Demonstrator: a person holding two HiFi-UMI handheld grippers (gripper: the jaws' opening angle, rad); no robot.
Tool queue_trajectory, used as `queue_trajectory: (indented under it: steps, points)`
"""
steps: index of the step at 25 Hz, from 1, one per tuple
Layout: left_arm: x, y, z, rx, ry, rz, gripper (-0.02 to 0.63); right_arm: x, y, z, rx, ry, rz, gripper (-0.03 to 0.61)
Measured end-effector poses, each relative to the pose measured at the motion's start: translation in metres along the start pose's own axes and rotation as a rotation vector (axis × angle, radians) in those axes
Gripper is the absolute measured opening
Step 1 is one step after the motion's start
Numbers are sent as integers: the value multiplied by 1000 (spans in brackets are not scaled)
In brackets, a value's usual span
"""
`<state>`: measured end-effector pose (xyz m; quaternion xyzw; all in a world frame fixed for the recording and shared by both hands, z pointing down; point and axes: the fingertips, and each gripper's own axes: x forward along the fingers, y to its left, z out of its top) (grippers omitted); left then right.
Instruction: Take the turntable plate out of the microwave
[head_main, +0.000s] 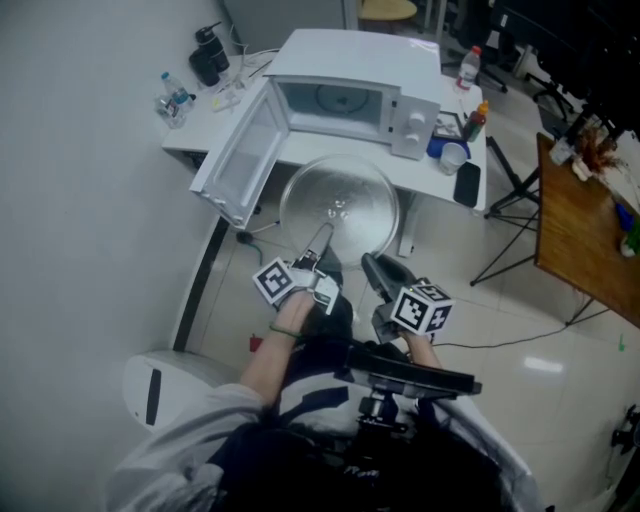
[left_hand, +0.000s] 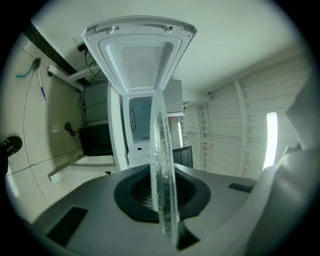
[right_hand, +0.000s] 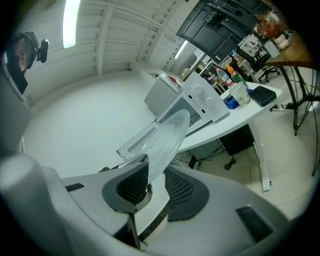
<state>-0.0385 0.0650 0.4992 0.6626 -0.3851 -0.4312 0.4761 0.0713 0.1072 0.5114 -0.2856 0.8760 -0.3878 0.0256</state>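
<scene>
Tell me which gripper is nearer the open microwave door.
Left. The left gripper holds the turntable plate by its near rim, just below-right of the microwave door; the right gripper is at the rim farther right.

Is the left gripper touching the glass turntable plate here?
Touching. The left gripper view shows the left gripper clamped on the rim of the turntable plate, seen edge-on.

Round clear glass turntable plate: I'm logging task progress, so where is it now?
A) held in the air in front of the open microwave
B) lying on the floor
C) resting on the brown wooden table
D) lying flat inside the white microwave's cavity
A: the round clear glass turntable plate hangs in front of the white microwave, outside its cavity, with its near rim clamped in the left hand-held gripper.
</scene>
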Motion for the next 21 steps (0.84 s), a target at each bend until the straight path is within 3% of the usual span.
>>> queue_trajectory:
  steps: [21]
  points:
    - [-33, -19, -13, 16, -21, -14, 12, -25, 25, -17, -18, -2, 28, 117]
